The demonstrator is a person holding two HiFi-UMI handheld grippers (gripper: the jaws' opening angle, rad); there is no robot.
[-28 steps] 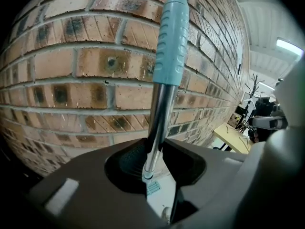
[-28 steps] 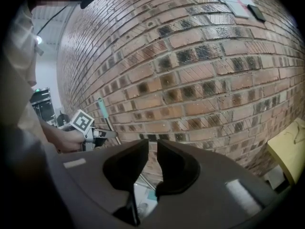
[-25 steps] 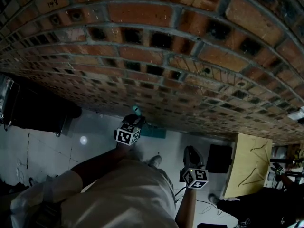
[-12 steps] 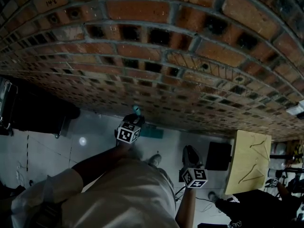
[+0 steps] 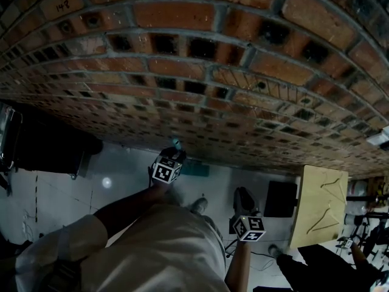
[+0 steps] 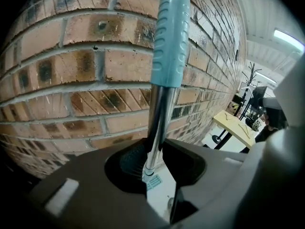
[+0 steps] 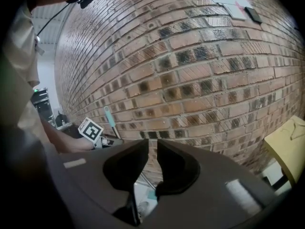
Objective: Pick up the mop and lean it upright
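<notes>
The mop has a teal grip (image 6: 169,37) on a shiny metal pole (image 6: 159,118) and stands nearly upright against the brick wall. My left gripper (image 6: 155,151) is shut on the pole just below the grip. In the head view the left gripper (image 5: 173,154) holds the grip's tip (image 5: 175,143) at the wall, above the teal mop head (image 5: 196,169) on the floor. My right gripper (image 5: 242,194) hangs lower right, away from the mop. Its jaws (image 7: 152,149) are nearly together, with only a thin slit and nothing in it. Below them show the pole (image 7: 143,178) and mop head (image 7: 151,194).
The brick wall (image 5: 213,72) fills the upper view. A black cabinet (image 5: 48,142) stands at the left. At the right are a pale wooden table (image 5: 319,205) with hangers and a black box (image 5: 281,199). Another person (image 5: 328,266) is at the lower right.
My left gripper, with the mop handle in it, has edged slightly right and closer to the wall. The right gripper has stayed put.
</notes>
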